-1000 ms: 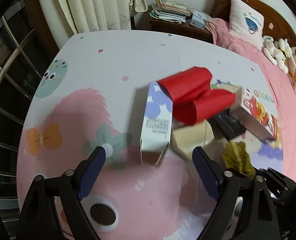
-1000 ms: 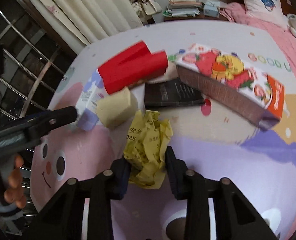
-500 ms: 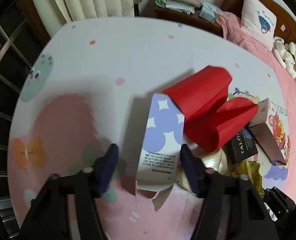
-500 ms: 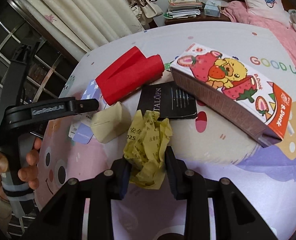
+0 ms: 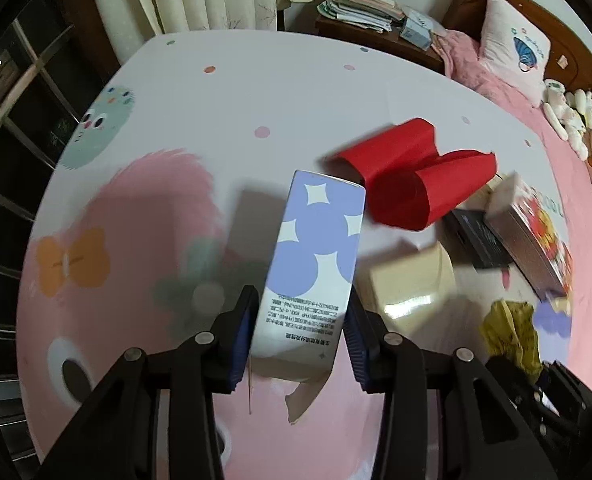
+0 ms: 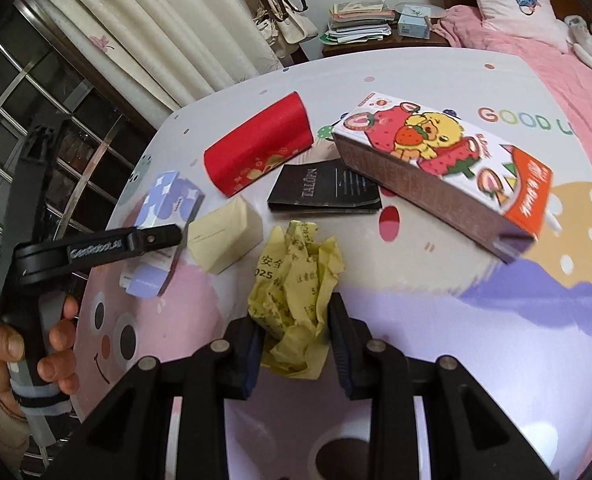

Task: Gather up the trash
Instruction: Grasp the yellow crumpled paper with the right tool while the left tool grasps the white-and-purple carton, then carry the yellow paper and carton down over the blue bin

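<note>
Now closing: left gripper (image 5: 300,330) around the near end of the purple-and-white carton (image 5: 316,256), pads at both sides, carton tilted on the cartoon tablecloth (image 5: 216,92). Right gripper (image 6: 294,338) narrowing too, pinching the crumpled yellow paper (image 6: 296,276) beside the beige box (image 6: 224,236).

Ahead of my tools I see the cartoon-print tablecloth (image 5: 200,92) spreading out. Beyond its far edge, cream curtains (image 6: 168,28) hang to the upper left, with a barred window (image 6: 36,120) further left. Straight past the table sits a nightstand (image 5: 376,28) stacked with papers (image 6: 356,20). Off to the far right I see a pink bed (image 5: 536,92) with a pillow (image 5: 514,46).
</note>
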`<state>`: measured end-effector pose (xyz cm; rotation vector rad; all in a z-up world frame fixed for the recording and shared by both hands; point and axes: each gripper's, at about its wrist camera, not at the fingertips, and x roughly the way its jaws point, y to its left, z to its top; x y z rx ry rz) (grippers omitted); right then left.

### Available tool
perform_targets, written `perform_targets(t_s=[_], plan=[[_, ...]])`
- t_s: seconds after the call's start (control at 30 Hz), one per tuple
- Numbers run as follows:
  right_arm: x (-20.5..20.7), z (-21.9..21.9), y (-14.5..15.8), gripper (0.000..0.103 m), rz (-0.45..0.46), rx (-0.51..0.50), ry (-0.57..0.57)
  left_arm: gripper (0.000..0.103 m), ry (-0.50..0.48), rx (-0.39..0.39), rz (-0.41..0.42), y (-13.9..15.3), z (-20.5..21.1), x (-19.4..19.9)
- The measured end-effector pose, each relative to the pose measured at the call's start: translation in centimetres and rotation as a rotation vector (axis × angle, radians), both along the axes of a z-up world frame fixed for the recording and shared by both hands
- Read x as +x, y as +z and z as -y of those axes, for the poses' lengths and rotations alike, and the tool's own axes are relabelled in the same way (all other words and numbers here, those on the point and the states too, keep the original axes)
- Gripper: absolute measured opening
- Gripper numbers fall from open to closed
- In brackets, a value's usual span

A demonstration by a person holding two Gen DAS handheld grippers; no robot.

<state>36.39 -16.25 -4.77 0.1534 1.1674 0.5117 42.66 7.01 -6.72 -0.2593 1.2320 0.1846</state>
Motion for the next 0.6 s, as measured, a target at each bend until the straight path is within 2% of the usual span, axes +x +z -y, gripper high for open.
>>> perform_targets(t_s=[0.27, 0.43, 0.6], plan=[[-5.7, -0.5, 2.4, 0.029, 0.037, -0.023, -0.036, 0.04, -0.077, 0.015, 0.081, 4.3, 1.2, -7.0], [-11.0, -1.4, 4.2, 0.03, 0.059, -0.032, -0.091, 0.04, -0.141, 0.007, 0.123, 7.0, 0.3, -13.8], [-17.6, -2.8, 5.5, 0.03, 0.072, -0.039, -0.14, 0.04, -0.217, -0.007, 0.147, 8.1, -0.9, -21.0]])
